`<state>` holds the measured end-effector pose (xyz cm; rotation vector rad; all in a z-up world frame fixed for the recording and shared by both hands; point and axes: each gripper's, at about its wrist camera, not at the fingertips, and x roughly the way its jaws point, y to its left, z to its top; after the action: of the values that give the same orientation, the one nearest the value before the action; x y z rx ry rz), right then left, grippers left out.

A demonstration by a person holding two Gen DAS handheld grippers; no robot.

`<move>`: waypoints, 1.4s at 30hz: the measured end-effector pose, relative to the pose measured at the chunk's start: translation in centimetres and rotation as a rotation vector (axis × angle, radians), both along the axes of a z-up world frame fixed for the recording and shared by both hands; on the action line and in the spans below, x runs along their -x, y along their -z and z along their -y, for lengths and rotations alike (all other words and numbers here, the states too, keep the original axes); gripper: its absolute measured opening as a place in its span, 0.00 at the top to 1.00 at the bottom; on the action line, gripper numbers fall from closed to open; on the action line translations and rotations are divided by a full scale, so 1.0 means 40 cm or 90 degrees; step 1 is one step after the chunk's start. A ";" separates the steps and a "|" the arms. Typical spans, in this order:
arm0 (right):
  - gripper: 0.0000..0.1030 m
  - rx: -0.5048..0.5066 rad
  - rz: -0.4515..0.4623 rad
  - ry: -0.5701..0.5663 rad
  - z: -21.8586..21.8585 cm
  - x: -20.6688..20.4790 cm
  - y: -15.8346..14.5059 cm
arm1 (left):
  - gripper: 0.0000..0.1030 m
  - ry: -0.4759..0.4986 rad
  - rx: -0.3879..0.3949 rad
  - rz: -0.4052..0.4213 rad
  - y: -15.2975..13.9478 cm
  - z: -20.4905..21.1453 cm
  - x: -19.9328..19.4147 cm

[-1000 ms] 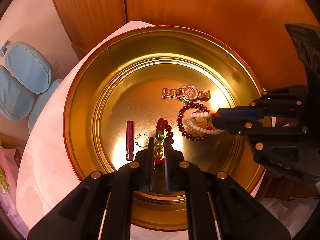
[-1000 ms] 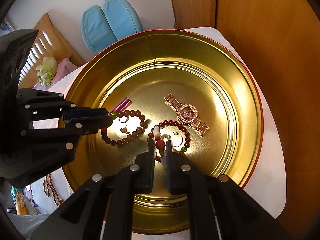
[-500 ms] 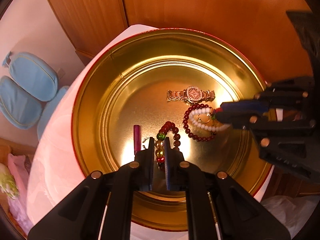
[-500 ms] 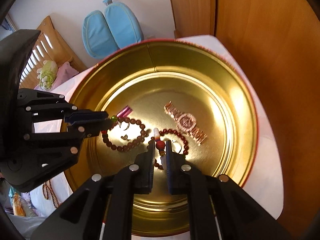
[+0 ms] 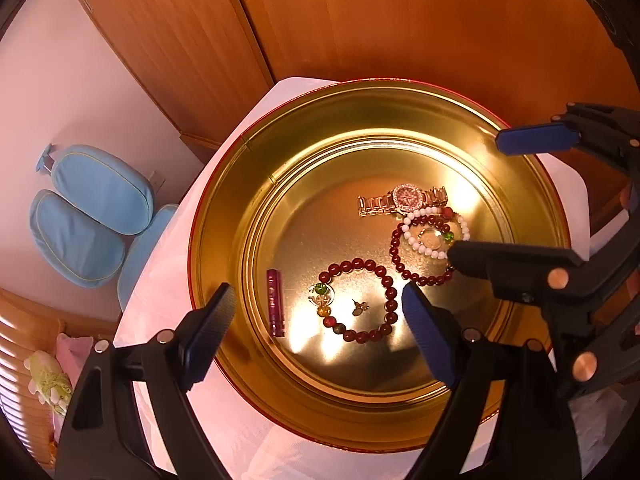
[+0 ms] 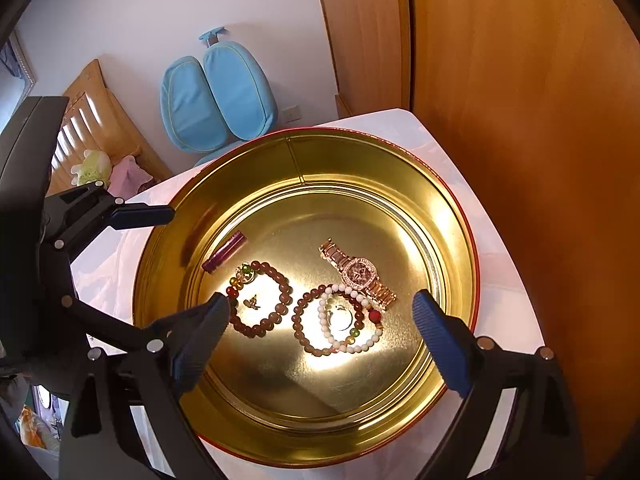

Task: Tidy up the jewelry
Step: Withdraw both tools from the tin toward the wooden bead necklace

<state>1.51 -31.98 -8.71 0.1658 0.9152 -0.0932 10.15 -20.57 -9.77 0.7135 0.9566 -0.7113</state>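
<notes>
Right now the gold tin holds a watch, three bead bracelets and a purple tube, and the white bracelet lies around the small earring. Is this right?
Not quite. The white bracelet lies around a ring; the small earring sits inside the separate dark bracelet, as the right wrist view shows. The rest is right.

L gripper and R gripper, both pinched on bracelets a sec ago, now opening wide. Red bracelet and white bracelet lie free in tin.
</notes>
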 end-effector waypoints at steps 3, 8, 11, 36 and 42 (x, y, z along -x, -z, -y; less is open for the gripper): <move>0.09 -0.003 0.004 0.001 0.000 0.005 -0.004 | 0.20 -0.005 0.003 -0.004 -0.004 -0.018 0.009; 0.09 -0.008 0.016 0.009 -0.003 0.023 -0.015 | 0.20 -0.013 0.014 -0.009 -0.019 -0.045 0.011; 0.09 -0.021 0.032 0.011 -0.009 0.039 -0.031 | 0.20 -0.020 0.033 -0.008 -0.049 -0.079 0.013; 0.06 -0.063 0.088 -0.173 -0.209 0.134 -0.090 | 0.17 -0.213 0.163 0.003 -0.218 -0.535 0.123; 0.06 -0.051 0.086 -0.241 -0.274 0.148 -0.089 | 0.17 -0.252 0.184 -0.004 -0.205 -0.610 0.162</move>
<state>-4.39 -21.00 -5.14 0.0700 0.8027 0.3036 3.65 3.82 -1.58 0.2550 0.9407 -0.4869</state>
